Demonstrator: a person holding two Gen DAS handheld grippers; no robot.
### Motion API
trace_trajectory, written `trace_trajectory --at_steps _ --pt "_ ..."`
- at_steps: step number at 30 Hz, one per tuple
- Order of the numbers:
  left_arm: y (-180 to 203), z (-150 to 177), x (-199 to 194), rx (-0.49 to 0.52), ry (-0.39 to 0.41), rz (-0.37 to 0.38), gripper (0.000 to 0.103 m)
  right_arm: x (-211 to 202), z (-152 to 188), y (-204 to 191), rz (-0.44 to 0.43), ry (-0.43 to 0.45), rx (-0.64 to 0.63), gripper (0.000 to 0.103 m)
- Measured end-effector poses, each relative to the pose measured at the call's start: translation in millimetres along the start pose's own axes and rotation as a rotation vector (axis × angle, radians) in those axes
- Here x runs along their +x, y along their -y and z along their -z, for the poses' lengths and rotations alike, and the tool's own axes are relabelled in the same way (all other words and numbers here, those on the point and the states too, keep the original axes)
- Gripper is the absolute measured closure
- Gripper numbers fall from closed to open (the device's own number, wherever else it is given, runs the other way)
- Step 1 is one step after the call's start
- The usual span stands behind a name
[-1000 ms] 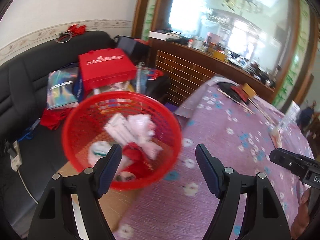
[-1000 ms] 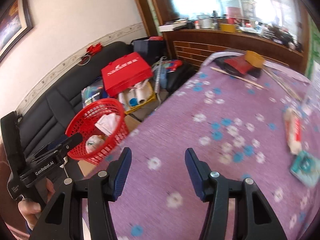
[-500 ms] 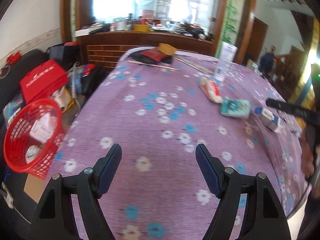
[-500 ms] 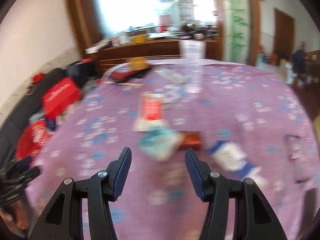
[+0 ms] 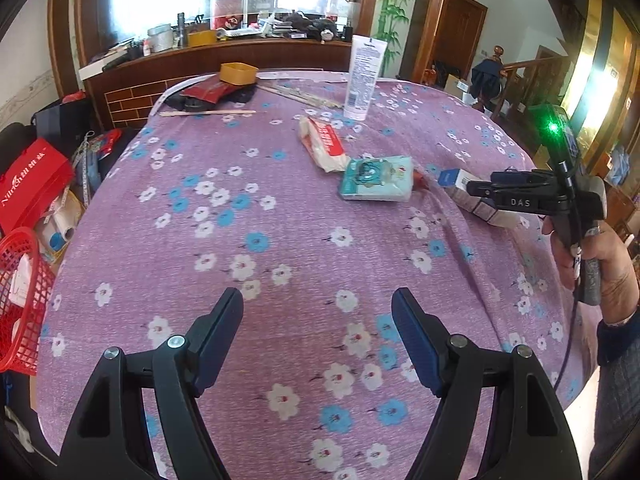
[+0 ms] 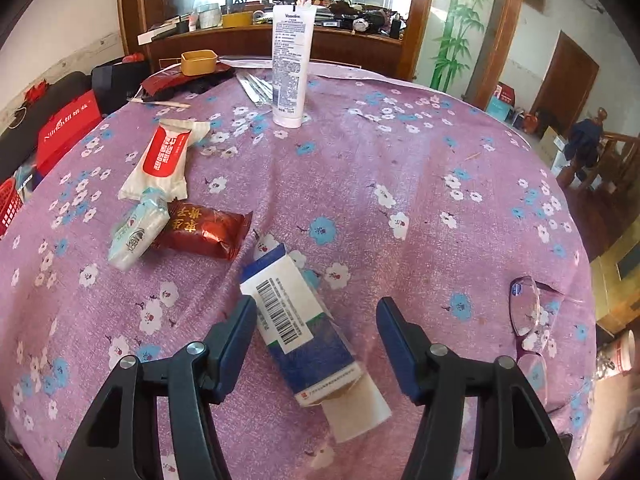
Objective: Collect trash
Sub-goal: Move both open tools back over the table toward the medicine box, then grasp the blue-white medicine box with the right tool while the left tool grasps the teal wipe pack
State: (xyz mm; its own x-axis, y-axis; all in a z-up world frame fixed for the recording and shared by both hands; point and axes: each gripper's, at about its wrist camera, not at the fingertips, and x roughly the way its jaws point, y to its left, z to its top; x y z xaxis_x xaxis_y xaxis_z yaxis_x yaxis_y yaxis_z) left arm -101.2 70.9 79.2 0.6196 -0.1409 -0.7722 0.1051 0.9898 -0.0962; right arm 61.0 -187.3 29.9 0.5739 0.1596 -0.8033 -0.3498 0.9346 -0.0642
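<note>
My right gripper (image 6: 316, 316) is open over a blue and white carton (image 6: 298, 320) that lies between its fingers on the purple flowered tablecloth (image 6: 400, 168). Left of it lie a red foil wrapper (image 6: 202, 232), a teal tissue pack (image 6: 138, 234) and a white pack with a red label (image 6: 162, 160). My left gripper (image 5: 318, 320) is open and empty over bare cloth. In its view the tissue pack (image 5: 376, 178), the white pack (image 5: 324, 144) and the right gripper (image 5: 520, 196) lie ahead. The red trash basket (image 5: 18, 292) stands at the table's left edge.
A white lotion tube (image 6: 290, 64) stands upright at the far side, with a yellow box (image 6: 199, 62) and sticks (image 5: 208, 113) behind. Glasses (image 6: 528, 316) lie at the right edge. A red gift box (image 5: 28, 188) and clutter fill the sofa on the left.
Both grippers have swung from the red basket to the right across the table. The right gripper now hovers over the carton. Both stay open.
</note>
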Motion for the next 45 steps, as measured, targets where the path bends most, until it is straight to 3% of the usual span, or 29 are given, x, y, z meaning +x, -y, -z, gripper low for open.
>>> trace_trajectory --at_steps 12,17,24,29,34,37,40,45 --pt "32.2 -28.9 23.0 0.024 -0.040 0.019 0.028 -0.5 11.1 -24.1 0.093 0.023 -0.140 0.041" --pt "35.2 -38.3 36.3 -0.001 -0.070 0.037 0.028 8.2 19.4 -23.3 0.131 -0.008 -0.166 0.041" --pt "30.6 -45.4 54.0 -0.053 -0.107 0.048 0.028 -1.1 23.0 -6.2 0.047 0.005 -0.014 0.064" --pt "23.6 -58.4 68.0 -0.163 -0.135 0.064 0.028 -48.0 1.1 2.6 -0.067 0.174 0.158 0.064" --pt "21.8 -74.3 88.9 -0.311 -0.167 0.104 0.028 -47.2 -10.1 2.9 -0.033 0.309 0.259 0.064" --pt "18.4 -82.0 103.3 -0.421 -0.190 0.130 0.028 -29.8 -6.2 5.7 -0.067 0.298 0.295 0.064" --pt "13.7 -89.9 120.3 -0.542 -0.211 0.100 0.028 -32.9 -4.4 10.1 -0.047 0.328 0.289 0.064" --pt "17.4 -94.9 149.7 -0.704 -0.256 0.122 0.028 -38.4 3.2 19.4 -0.065 0.346 0.297 0.064"
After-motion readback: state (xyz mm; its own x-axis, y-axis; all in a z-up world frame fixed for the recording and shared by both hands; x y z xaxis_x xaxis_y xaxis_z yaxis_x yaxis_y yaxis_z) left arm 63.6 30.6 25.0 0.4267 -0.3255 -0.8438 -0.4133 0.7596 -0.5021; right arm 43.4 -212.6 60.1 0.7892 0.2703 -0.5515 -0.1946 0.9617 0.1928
